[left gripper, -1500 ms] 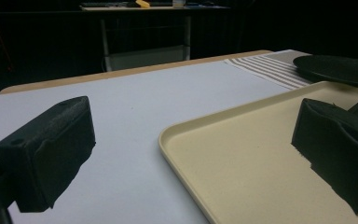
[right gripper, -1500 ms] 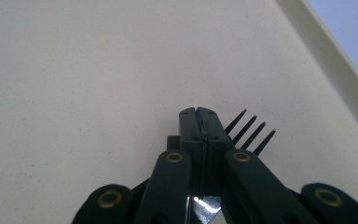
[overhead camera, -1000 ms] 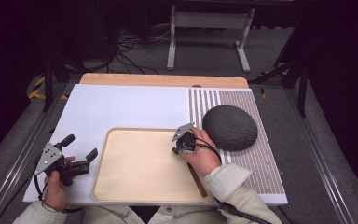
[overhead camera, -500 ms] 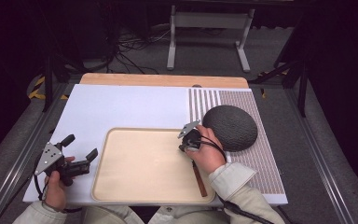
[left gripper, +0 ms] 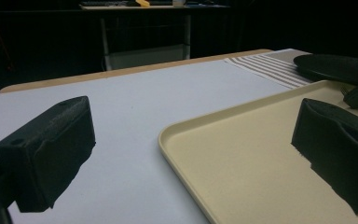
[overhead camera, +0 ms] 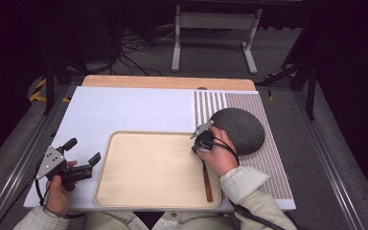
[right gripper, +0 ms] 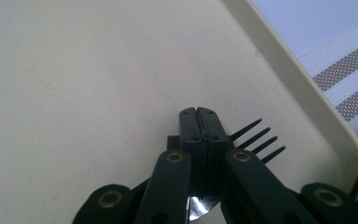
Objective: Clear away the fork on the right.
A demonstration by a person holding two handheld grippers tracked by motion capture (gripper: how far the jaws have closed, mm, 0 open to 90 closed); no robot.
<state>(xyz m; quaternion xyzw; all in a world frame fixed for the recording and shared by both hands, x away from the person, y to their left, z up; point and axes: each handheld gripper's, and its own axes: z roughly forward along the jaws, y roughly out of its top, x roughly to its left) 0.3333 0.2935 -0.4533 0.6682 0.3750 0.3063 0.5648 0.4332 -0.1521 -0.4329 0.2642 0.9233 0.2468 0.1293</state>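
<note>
A fork with a brown handle (overhead camera: 207,184) lies along the right side of the beige tray (overhead camera: 148,167). My right gripper (overhead camera: 200,146) points down at the tray's right end, jaws shut. In the right gripper view the shut jaws (right gripper: 198,111) hover over the tray floor (right gripper: 98,84), and the fork's black tines (right gripper: 256,137) stick out from behind them to the right. I cannot tell whether they pinch the fork. My left gripper (overhead camera: 83,150) rests left of the tray, open and holding nothing (left gripper: 191,154).
A dark round dome (overhead camera: 239,129) sits on the striped mat (overhead camera: 268,158) just right of my right gripper, and is low at the far right (left gripper: 335,65) in the left gripper view. The white board (overhead camera: 124,110) lies behind the tray, with a wooden table edge (overhead camera: 167,82) beyond.
My right gripper has slid rightwards across the tray toward the dark dome, jaws staying shut. The fork handle's near end has kept its place. The left gripper has not moved.
</note>
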